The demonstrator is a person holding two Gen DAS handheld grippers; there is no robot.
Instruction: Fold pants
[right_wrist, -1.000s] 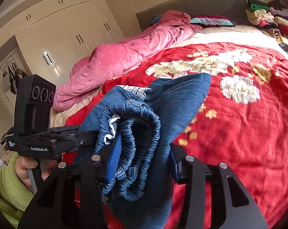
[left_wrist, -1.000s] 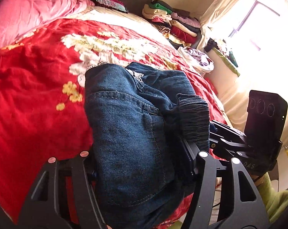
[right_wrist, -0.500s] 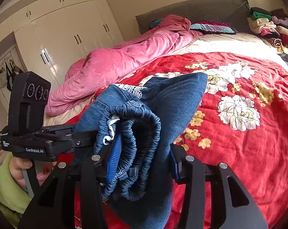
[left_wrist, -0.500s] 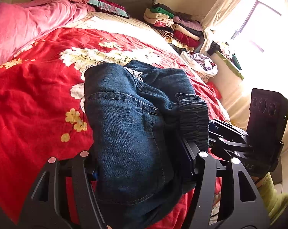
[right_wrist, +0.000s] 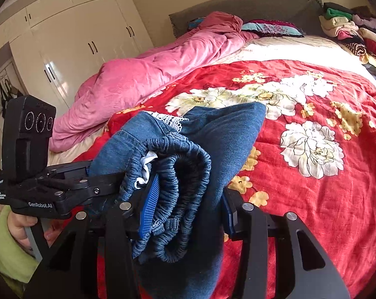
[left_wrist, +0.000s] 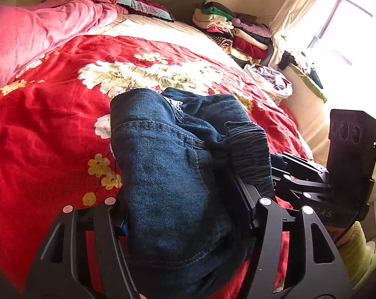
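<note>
I hold a folded bundle of blue denim pants (left_wrist: 173,174) between my two grippers, lifted above a bed. My left gripper (left_wrist: 185,214) is clamped on the thick body of the bundle, its black fingers pressing in from either side. My right gripper (right_wrist: 185,204) grips the gathered elastic waistband (right_wrist: 180,174), which bunches in ridged rolls between the blue pads; a strip of white lace trim (right_wrist: 168,119) shows at the far edge of the denim. In each view the other gripper appears at the side, touching the same bundle, with a hand (right_wrist: 18,226) in a green sleeve (right_wrist: 6,249) on its handle.

Below the pants lies a red bedspread (right_wrist: 325,199) printed with white and yellow flowers. A rumpled pink quilt (right_wrist: 150,74) stretches along the far left of the bed. At the far right, beside the dark headboard (right_wrist: 237,7), sits a pile of folded clothes (left_wrist: 232,30). White wardrobe doors (right_wrist: 75,37) stand beyond the bed on the left, and a bright curtained window (left_wrist: 337,25) glows on the right.
</note>
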